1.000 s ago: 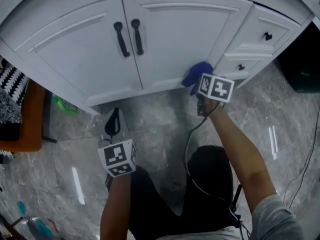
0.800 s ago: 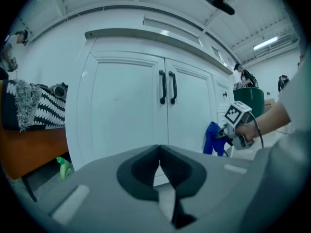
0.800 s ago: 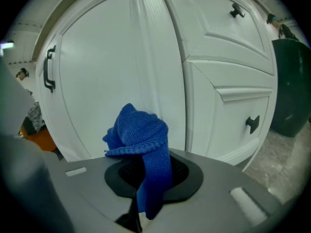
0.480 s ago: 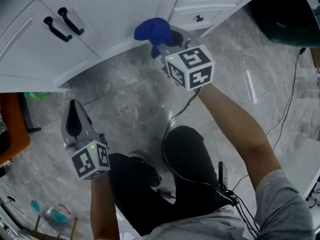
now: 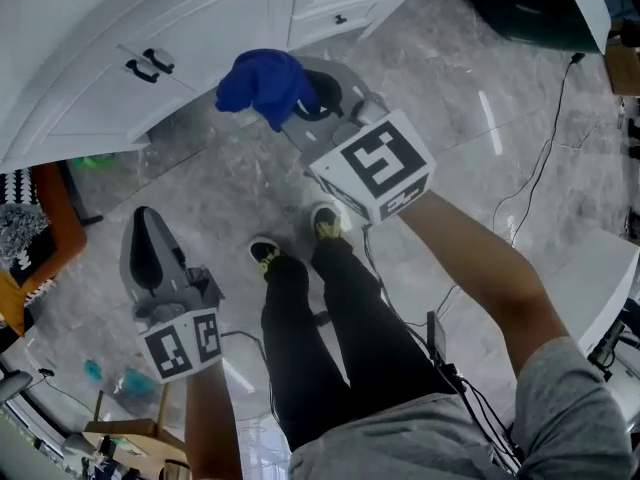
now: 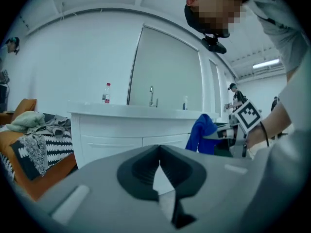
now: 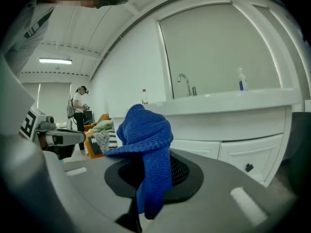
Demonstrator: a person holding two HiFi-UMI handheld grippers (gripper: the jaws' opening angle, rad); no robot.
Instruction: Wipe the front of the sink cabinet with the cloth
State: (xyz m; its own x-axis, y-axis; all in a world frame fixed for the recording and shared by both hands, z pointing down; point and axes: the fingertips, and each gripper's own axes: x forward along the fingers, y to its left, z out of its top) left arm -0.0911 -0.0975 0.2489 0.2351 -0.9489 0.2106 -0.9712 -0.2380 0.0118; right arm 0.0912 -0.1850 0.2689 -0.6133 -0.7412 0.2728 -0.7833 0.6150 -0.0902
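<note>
**Between the right jaws: cloth gripped, held off the cabinet**

The right gripper (image 5: 292, 113) is clamped on the blue cloth (image 5: 262, 83). The left gripper (image 5: 148, 230) hangs low at the person's side. Its jaws are pressed tip to tip with nothing between them.

**Handling properties (judged)**
- The cloth is a knitted fabric: soft, light and limp. It bunches above the jaws and a tail droops below them.
- It is not fragile and unlikely to slip, since the weave is coarse.
- Because it has no stiffness, only the bunched part ahead of the jaws will press on a panel. The best hold is across a gathered fold, as now, with a pad of fabric left proud of the tips.

**Position**
- The cloth is in the air, apart from the sink cabinet (image 5: 120, 28). No wiping contact exists at this moment.

**View comparison**
- The head view shows both grippers, the floor and the cabinet doors from above, but not the jaw contact.
- The right gripper view shows the cloth (image 7: 148, 144) pinched in the jaw throat, with the cabinet (image 7: 233, 130) beyond it.
- The left gripper view confirms the left gripper (image 6: 158, 171) is empty. It also shows the cloth (image 6: 201, 135) from the side, clear of the cabinet (image 6: 112, 130).
</note>
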